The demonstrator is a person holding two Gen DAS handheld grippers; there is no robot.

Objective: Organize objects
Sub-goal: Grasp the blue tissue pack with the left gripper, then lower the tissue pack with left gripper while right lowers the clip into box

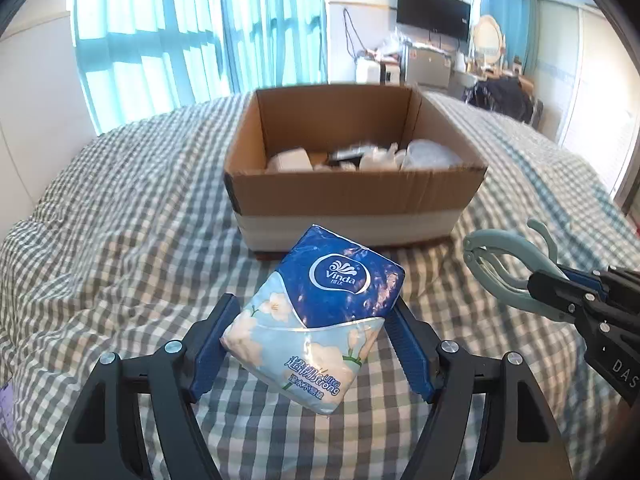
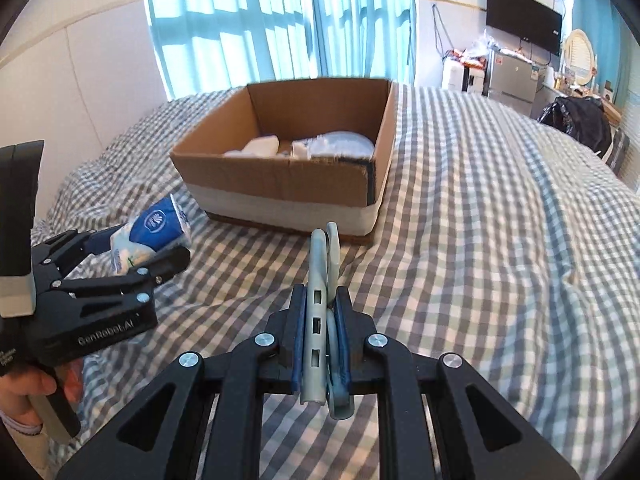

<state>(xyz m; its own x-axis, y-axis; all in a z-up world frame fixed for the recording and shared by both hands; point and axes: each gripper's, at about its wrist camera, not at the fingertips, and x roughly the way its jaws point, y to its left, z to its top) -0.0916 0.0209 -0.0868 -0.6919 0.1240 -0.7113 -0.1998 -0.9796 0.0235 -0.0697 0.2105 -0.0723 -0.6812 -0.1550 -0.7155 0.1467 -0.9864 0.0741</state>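
Note:
My left gripper (image 1: 310, 320) is shut on a blue and white Vinda tissue pack (image 1: 320, 304) and holds it above the bed, just in front of the open cardboard box (image 1: 356, 196). The pack also shows in the right wrist view (image 2: 154, 236). My right gripper (image 2: 322, 300) is shut on a pale green plastic clip (image 2: 324, 272), held edge-on between the pads. The clip shows from the side in the left wrist view (image 1: 512, 276), to the right of the tissue pack. The box (image 2: 280, 188) holds white plastic items and a dark object.
A grey and white checked bedspread (image 1: 120, 240) covers the bed under everything. Blue curtains (image 1: 160, 32) hang behind the box. A TV (image 1: 432, 10), a fridge and a cluttered desk stand at the far right. A black bag (image 2: 580, 120) sits past the bed's edge.

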